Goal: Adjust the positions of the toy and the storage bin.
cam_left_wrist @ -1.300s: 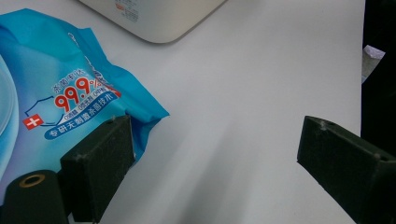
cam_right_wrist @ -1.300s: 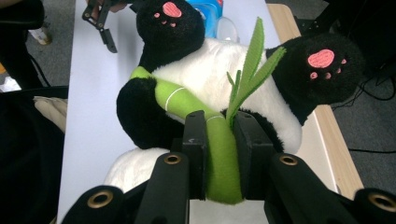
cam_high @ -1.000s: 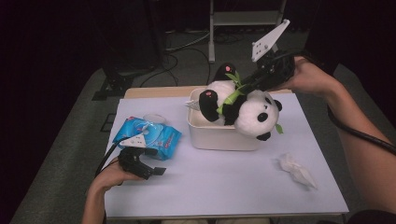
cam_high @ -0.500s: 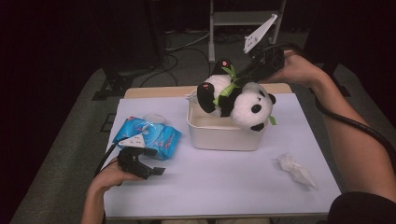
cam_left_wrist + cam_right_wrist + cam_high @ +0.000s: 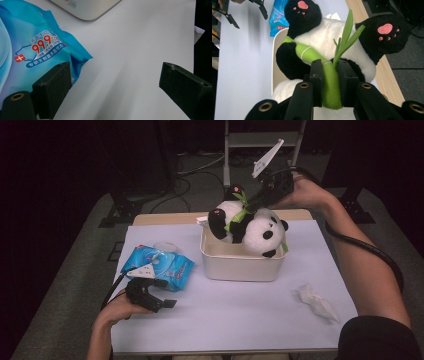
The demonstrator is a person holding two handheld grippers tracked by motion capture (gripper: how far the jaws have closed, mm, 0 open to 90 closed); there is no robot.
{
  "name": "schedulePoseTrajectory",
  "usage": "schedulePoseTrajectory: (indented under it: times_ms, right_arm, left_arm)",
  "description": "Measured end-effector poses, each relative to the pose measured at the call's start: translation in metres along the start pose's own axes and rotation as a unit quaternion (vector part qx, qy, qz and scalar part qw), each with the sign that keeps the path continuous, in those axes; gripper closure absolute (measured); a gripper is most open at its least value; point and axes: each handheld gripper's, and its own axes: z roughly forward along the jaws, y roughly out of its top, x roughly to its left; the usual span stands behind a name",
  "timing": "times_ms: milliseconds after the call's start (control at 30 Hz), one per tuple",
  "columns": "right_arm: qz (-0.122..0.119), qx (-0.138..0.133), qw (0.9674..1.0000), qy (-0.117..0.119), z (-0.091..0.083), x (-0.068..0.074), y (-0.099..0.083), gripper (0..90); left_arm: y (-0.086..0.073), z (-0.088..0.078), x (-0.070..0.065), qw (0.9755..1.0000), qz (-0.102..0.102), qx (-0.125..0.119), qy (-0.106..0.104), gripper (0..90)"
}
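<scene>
A plush panda (image 5: 250, 225) hangs tilted over the cream bin (image 5: 240, 265), its head low over the bin's right side. My right gripper (image 5: 252, 205) is shut on the green bamboo stalk (image 5: 329, 82) that the panda hugs, and both pads (image 5: 317, 80) press the stalk. The panda's black feet with pink soles (image 5: 387, 28) point away from the bin. My left gripper (image 5: 167, 295) rests open on the table at the near left, beside a blue wet-wipe pack (image 5: 160, 262). Between its fingers (image 5: 53, 86) lies bare tabletop, and the pack's corner (image 5: 75, 53) is next to the left finger.
A crumpled white tissue (image 5: 316, 300) lies on the table's near right. The pale tabletop (image 5: 240, 315) ends at a wooden strip (image 5: 165, 218) at the back. Cables and a metal stand (image 5: 260, 140) are on the dark floor beyond.
My right gripper has carried the panda leftward and down, over the bin. The left gripper has stayed beside the wipe pack.
</scene>
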Motion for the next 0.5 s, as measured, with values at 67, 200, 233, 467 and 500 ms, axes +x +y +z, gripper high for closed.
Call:
schedulePoseTrajectory:
  times_ms: [67, 200, 233, 467, 500]
  right_arm:
    - [0.003, 0.001, 1.0000, 0.002, 0.004, -0.003, -0.001, 75.2]
    - [0.007, 0.006, 1.0000, 0.002, 0.011, -0.005, -0.003, 75.1]
    - [0.010, 0.007, 0.9999, 0.003, 0.013, -0.006, -0.004, 75.1]
    - [0.010, 0.006, 0.9999, 0.008, 0.021, -0.009, -0.004, 75.2]
    - [0.009, 0.006, 0.9999, 0.007, 0.021, -0.009, -0.003, 75.1]
  left_arm:
    - [0.000, 0.000, 0.000, 1.0000, 0.001, 0.001, -0.001, 10.2]
    - [-0.001, 0.001, 0.000, 1.0000, 0.000, 0.003, -0.001, 10.2]
    - [-0.001, 0.001, 0.000, 1.0000, -0.001, 0.003, 0.000, 10.2]
    - [-0.001, 0.001, 0.000, 1.0000, 0.001, 0.004, -0.002, 10.3]
    - [-0.001, 0.002, 0.000, 1.0000, 0.000, 0.004, -0.002, 10.2]
